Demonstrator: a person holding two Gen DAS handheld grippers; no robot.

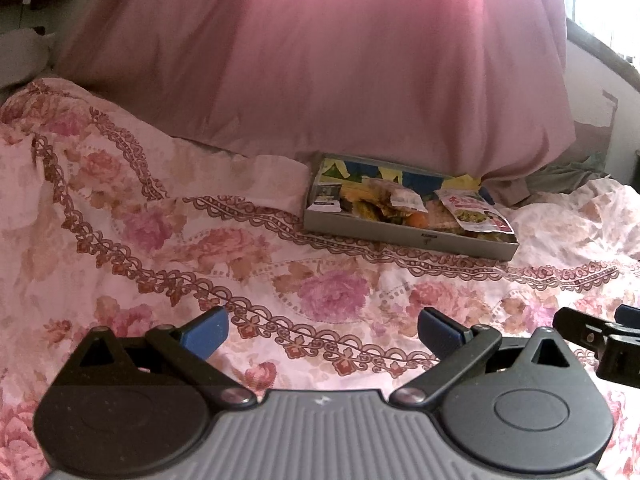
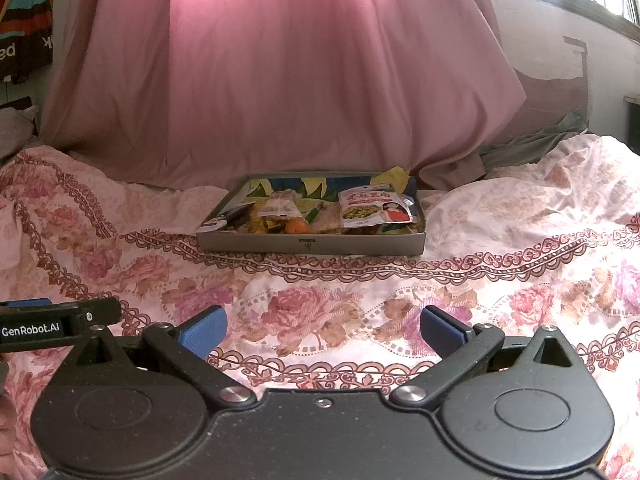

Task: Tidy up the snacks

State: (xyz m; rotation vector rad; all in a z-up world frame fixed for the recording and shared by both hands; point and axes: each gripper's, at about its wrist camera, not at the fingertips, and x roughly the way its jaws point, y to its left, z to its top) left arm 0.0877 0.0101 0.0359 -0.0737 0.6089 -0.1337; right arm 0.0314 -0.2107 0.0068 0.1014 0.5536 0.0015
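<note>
A shallow grey cardboard box (image 2: 312,245) lies on the floral bedspread ahead, and it shows right of centre as the box (image 1: 408,236) in the left wrist view. Inside it lie several snack packets: a red-and-white pouch (image 2: 374,206) at the right, a clear bag (image 2: 280,208), an orange fruit (image 2: 298,226). In the left wrist view the pouch (image 1: 476,212) sits at the box's right end. My left gripper (image 1: 322,332) is open over bare bedspread, well short of the box. My right gripper (image 2: 322,330) is open too, empty, directly before the box.
A large pink quilt (image 2: 280,80) is piled behind the box and touches its back edge. The floral bedspread (image 2: 320,292) is rumpled, with a raised fold at the right (image 2: 540,200). A wall and a window ledge (image 2: 560,0) stand at the far right.
</note>
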